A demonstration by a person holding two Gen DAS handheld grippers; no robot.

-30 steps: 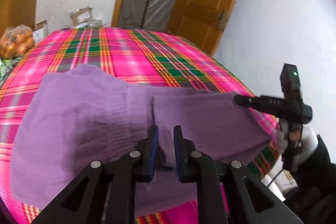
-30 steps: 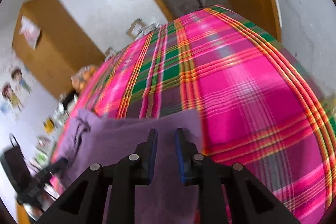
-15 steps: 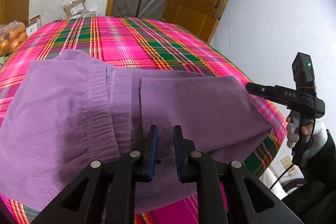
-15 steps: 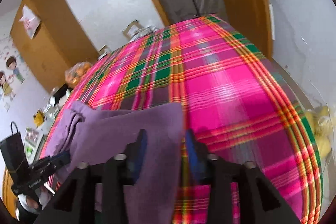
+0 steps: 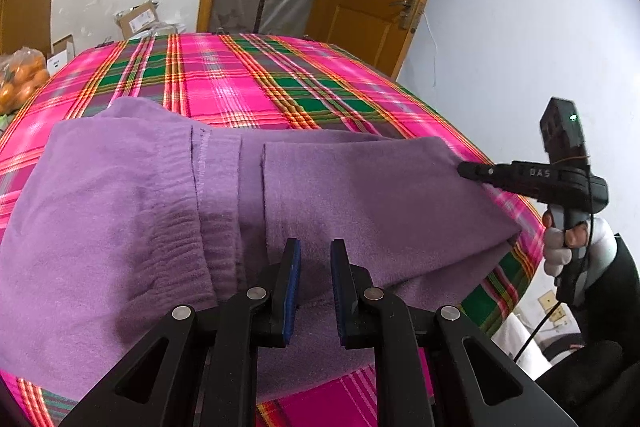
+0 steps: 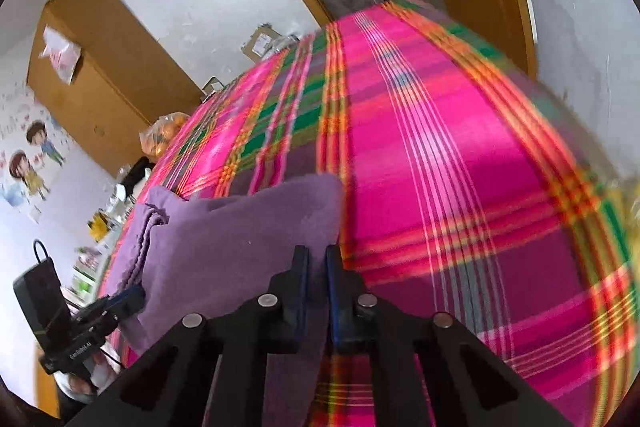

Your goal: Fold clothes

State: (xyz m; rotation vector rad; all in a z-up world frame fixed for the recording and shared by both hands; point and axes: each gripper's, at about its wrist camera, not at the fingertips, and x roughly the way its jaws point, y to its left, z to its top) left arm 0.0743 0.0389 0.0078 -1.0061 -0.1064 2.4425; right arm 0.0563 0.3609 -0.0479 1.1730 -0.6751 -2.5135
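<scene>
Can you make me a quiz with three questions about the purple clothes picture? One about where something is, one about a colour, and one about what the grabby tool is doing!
1. Where does the purple garment lie?
A. On the floor
B. On the plaid cloth
C. Hanging on the door

2. What colour are the pads on the left gripper fingers?
A. Blue
B. Yellow
C. White

3. How do the left gripper's fingers stand?
A. Clamped tight on an orange
B. Apart, with a gap between them
C. Out of the picture

Answers:
1. B, the garment spreads flat over the pink and green plaid cloth.
2. A, blue strips show on the inner faces of both fingers.
3. B, purple fabric shows through the gap between the two fingers.
</scene>
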